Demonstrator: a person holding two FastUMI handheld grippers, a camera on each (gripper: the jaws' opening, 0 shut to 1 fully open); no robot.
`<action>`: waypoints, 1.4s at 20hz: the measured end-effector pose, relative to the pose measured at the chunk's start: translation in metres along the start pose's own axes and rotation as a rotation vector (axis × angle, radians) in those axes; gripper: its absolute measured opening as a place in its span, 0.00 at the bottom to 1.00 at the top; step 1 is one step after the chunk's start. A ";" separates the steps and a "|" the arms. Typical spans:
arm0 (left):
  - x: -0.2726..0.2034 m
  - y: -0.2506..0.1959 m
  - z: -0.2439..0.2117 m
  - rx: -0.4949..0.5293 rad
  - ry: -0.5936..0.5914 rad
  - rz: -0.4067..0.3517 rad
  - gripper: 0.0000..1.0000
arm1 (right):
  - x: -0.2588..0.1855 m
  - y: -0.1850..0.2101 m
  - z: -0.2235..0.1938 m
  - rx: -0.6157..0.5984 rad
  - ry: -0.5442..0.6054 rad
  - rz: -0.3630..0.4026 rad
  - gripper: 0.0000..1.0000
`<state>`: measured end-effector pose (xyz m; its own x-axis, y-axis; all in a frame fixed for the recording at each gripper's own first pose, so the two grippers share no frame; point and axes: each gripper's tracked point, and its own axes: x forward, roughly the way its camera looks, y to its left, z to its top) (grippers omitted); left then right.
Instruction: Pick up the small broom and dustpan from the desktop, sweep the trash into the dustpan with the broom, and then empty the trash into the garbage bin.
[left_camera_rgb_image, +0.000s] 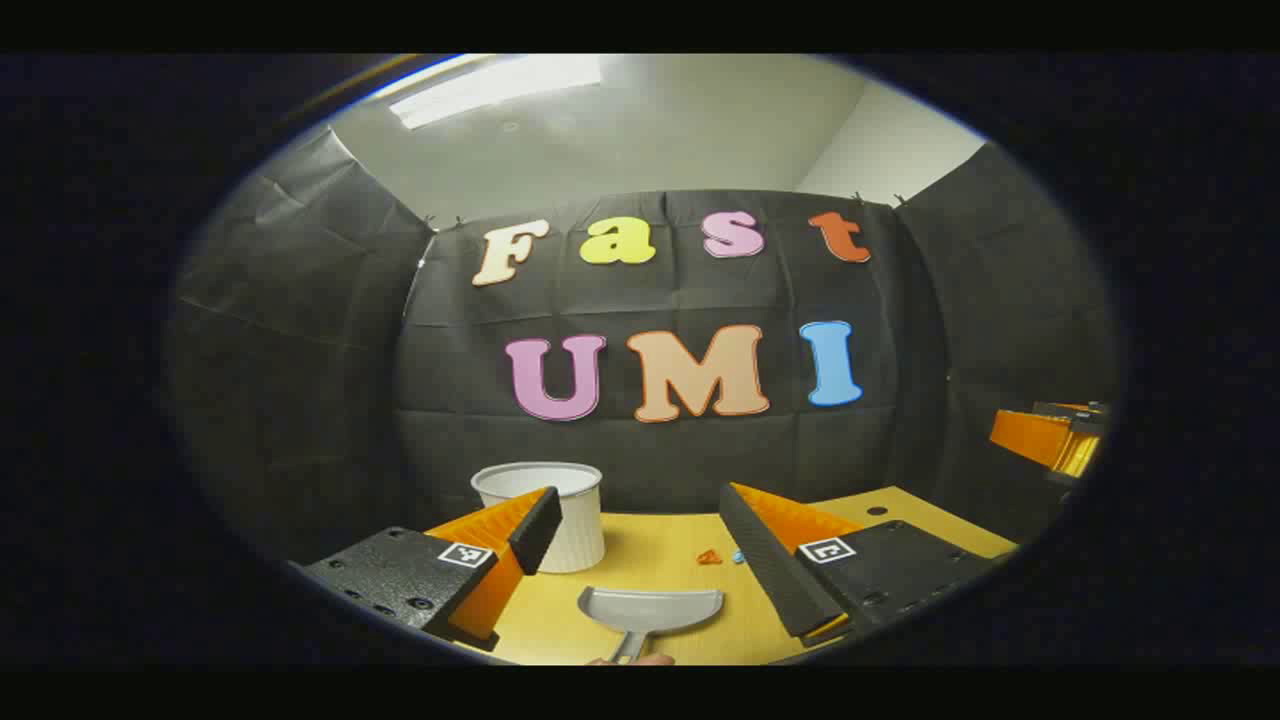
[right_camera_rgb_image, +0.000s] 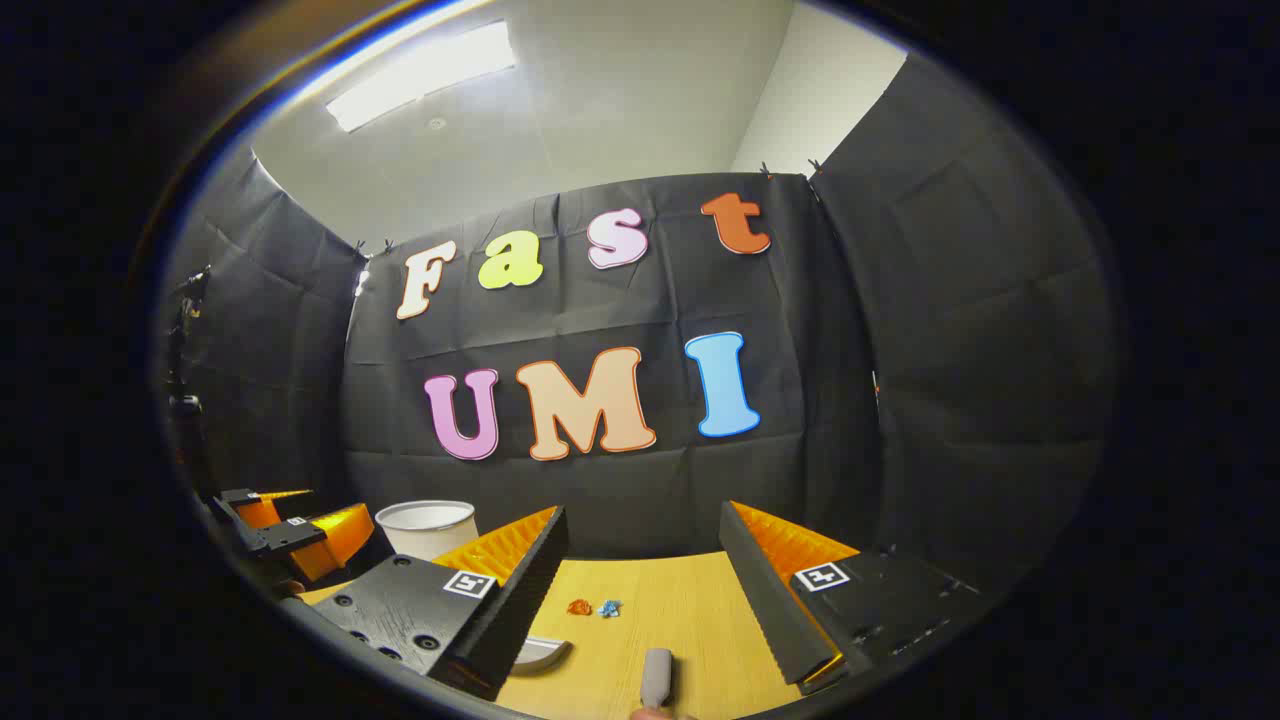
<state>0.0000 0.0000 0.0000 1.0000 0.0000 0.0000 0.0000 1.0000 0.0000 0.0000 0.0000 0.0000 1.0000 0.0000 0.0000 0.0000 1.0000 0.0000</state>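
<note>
In the left gripper view my left gripper (left_camera_rgb_image: 638, 505) is open above the near edge of the table, nothing between its fingers. Below and between them lies the grey dustpan (left_camera_rgb_image: 650, 606), mouth facing away, handle toward me. Two bits of trash, one orange (left_camera_rgb_image: 709, 557) and one blue (left_camera_rgb_image: 738, 556), lie just beyond it. In the right gripper view my right gripper (right_camera_rgb_image: 642, 525) is also open and empty. A grey rounded handle end (right_camera_rgb_image: 656, 678), apparently the broom's, lies below it. The trash (right_camera_rgb_image: 593, 607) sits farther on, and the dustpan's edge (right_camera_rgb_image: 540, 655) peeks out by the left finger.
The white ribbed garbage bin (left_camera_rgb_image: 555, 515) stands at the table's far left, also seen as the bin (right_camera_rgb_image: 428, 525) behind the right gripper's left finger. The yellow wooden table (left_camera_rgb_image: 660, 545) ends at the black cloth wall. The other gripper (left_camera_rgb_image: 1050, 440) hovers at the right.
</note>
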 end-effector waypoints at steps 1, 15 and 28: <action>0.003 0.002 -0.003 -0.001 0.006 -0.003 0.94 | 0.003 0.001 -0.002 -0.003 0.002 -0.009 0.92; 0.020 0.013 -0.018 -0.002 0.033 -0.045 0.95 | 0.020 0.012 -0.018 0.000 0.037 -0.045 0.92; 0.023 0.014 -0.021 0.009 0.043 -0.055 0.95 | 0.024 0.025 -0.018 -0.032 0.037 -0.019 0.92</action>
<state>0.0234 0.0136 -0.0212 0.9975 -0.0549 -0.0436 0.0553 0.9984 0.0077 0.0237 0.0252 -0.0178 0.9991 -0.0195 -0.0368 0.0183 0.9993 -0.0327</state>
